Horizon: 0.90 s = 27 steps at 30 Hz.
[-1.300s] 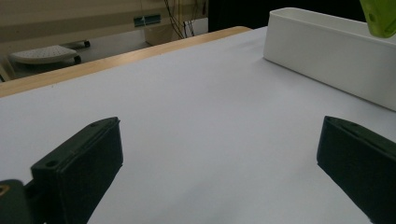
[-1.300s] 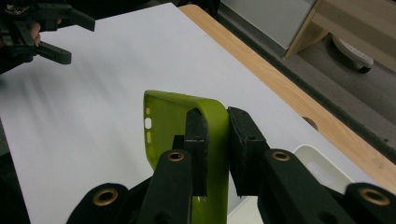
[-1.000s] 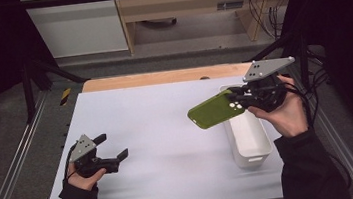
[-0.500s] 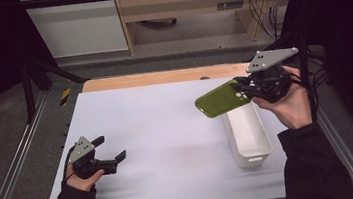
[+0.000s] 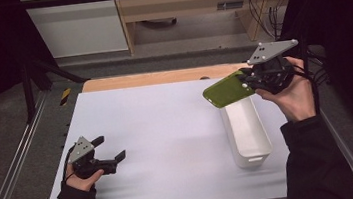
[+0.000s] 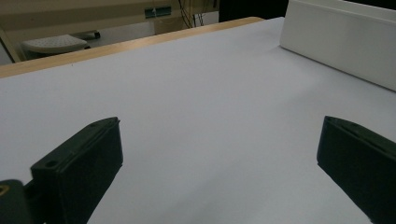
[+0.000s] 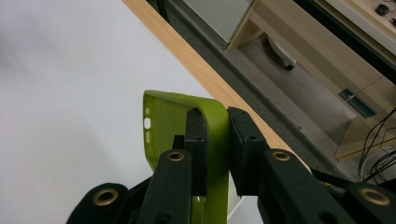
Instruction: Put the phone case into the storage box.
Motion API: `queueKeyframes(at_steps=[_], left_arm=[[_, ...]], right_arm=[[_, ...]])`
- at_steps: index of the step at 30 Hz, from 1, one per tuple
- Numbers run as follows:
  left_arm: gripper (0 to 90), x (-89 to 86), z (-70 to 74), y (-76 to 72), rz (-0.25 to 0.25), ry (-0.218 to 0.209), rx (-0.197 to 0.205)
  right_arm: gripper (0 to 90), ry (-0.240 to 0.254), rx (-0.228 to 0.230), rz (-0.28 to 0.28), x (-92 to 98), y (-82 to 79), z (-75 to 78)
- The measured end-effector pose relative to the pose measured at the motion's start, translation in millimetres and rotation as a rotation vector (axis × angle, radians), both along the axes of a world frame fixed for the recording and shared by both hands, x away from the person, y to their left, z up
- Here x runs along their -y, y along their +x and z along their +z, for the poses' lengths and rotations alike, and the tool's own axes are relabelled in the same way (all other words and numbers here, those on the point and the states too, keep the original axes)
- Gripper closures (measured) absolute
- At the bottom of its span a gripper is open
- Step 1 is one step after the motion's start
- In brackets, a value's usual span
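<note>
Right gripper [image 5: 248, 82] clamped on edge of green phone case [image 5: 227, 89]; one jaw inside case, other against its outer wall. Case up in air, tilted, above far end of white bin [image 5: 249, 141] at table's [image 5: 168, 130] right side. Left gripper [image 5: 115, 154] low over table near left front, jaws spread wide, nothing between.

From my right gripper view, the green phone case [image 7: 210, 154] runs off the bottom edge, its lower end hidden behind the jaws. My left gripper view crops the white bin [image 6: 341, 42] at the right edge.
</note>
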<state>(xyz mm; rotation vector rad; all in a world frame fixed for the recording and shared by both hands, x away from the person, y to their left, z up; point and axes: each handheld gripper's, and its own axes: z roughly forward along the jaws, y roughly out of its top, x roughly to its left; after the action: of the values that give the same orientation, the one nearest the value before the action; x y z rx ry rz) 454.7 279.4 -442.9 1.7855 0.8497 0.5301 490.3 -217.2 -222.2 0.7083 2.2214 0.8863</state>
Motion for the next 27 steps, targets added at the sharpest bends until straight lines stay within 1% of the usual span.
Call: queueKeyframes(at_steps=[12, 19, 27], left_arm=[[0.3, 1.6, -1.1, 0.2, -0.010, 0.003, 0.004], [0.2, 1.7, -1.8, 0.8, -0.013, 0.008, 0.005], [0.2, 1.9, -2.2, 1.2, -0.014, 0.009, 0.005]], right_arm=[[78.9, -0.065, 0.032, -0.029, 4.2, 8.0, 4.9], [78.9, -0.115, 0.056, -0.037, 6.9, 15.2, 2.4], [78.9, -0.151, 0.066, -0.037, 9.0, 23.7, -1.3]])
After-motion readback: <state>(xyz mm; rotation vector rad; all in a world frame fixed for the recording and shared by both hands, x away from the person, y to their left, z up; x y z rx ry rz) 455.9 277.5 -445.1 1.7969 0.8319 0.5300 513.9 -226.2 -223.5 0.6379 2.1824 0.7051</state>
